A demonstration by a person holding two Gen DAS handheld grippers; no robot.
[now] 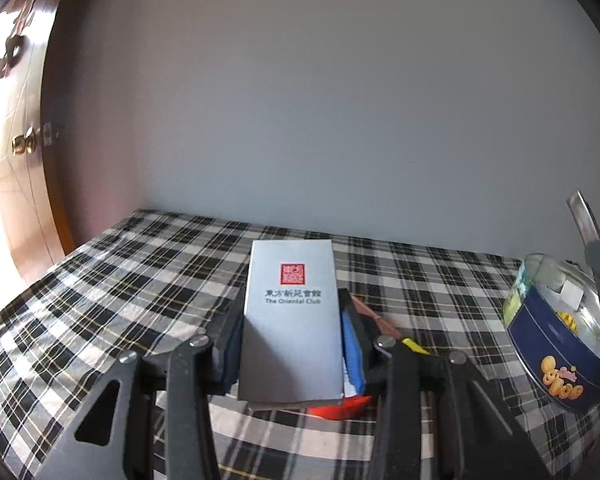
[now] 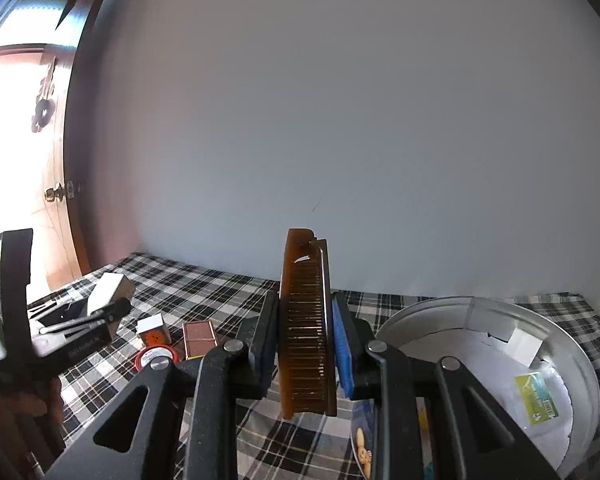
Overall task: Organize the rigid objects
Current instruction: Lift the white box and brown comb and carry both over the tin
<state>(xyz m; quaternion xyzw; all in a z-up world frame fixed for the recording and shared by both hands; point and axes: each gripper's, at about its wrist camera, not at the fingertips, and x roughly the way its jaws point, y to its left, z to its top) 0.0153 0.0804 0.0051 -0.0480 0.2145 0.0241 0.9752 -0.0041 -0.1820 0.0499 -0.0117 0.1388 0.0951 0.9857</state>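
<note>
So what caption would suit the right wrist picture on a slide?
Right claw shut on a brown comb, beside an open tin on a plaid cloth.

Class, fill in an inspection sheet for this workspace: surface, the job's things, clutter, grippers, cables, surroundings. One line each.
Surface: checked tablecloth, wrinkled.
Job's things: grey box marked "The Oriental Club" held upright; brown comb held upright; round tin open, with white paper and a green label inside.
Clutter: small white box, brown tile, red-rimmed round item on the cloth.
Grippers: left hand-held gripper shut on the box; right hand-held gripper shut on the comb, beside the tin.
Cables: nothing seen.
Surroundings: plain wall; wooden door with a brass knob, at left.
</note>
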